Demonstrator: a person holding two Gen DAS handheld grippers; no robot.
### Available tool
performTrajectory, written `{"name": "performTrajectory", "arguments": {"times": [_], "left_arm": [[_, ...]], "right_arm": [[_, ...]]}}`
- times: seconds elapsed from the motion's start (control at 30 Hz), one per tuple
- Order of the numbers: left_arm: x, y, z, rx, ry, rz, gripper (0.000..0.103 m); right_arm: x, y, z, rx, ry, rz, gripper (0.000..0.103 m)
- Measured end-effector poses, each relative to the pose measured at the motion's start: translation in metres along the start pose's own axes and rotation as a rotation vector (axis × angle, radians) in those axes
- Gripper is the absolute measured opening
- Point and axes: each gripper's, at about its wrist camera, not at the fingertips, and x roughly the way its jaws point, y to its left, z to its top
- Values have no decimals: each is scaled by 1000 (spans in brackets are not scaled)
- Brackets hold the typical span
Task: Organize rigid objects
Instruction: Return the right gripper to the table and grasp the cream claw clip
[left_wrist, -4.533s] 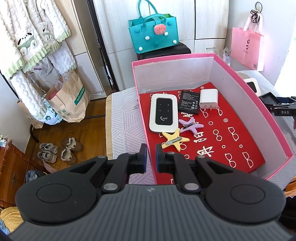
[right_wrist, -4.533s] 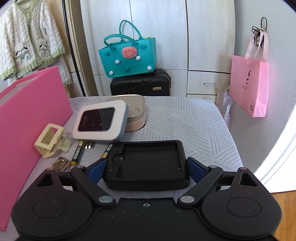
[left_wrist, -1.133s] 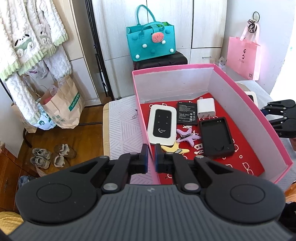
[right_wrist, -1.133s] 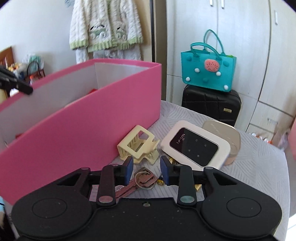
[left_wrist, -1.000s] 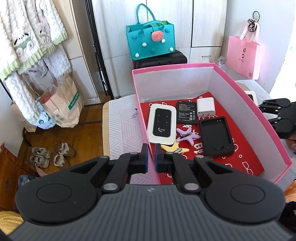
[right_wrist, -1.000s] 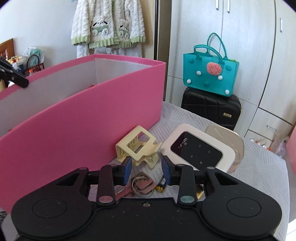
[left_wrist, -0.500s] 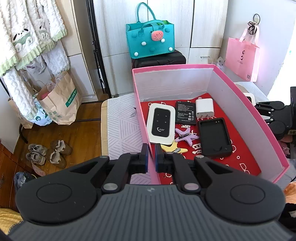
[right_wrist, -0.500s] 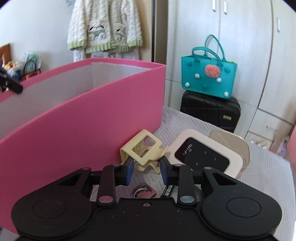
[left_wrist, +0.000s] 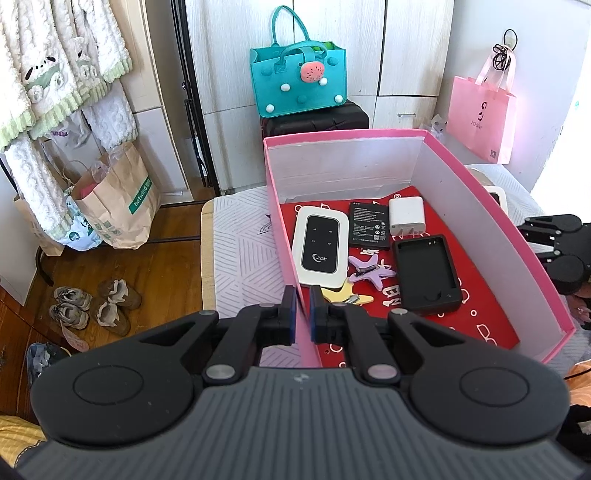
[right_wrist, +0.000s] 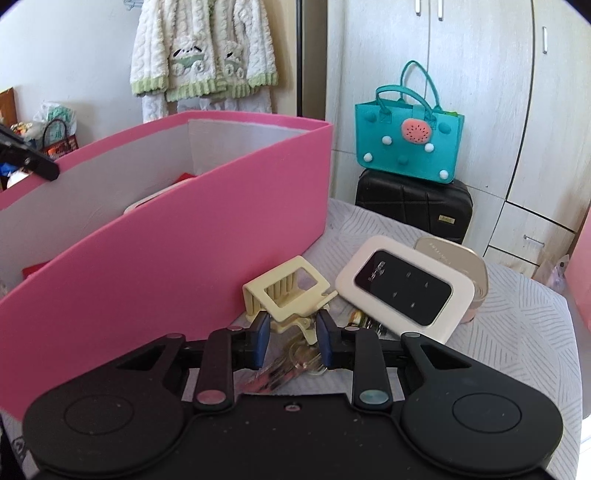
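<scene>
Right wrist view: right gripper (right_wrist: 290, 334) sits low centre, its jaws closing around the cream hair claw clip (right_wrist: 290, 295) beside the pink box (right_wrist: 166, 251); contact is unclear. A grip on the clip's thin handle could slip. Left gripper (left_wrist: 302, 315) pinches the box's near wall.

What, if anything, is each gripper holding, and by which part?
The left gripper pinches the box by the rim of a side wall. The right gripper's jaws have just been closing around the clip's handle end; whether they grip it yet cannot be told.
</scene>
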Motion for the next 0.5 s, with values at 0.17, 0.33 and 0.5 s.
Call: {"name": "performTrajectory", "arguments": {"times": [0.17,0.33,0.5], "left_arm": [[-1,-1,0,2,0,-1,6],[-2,-3,0,9,-2,4,6],[-1,-4,0,7,1,2,6]], "right_arm": [[-11,8,0,-84,-14,-16,66],[-4,0,9,-167,-11,13,74],[18,-19,20,-205,-1,124,75]]}}
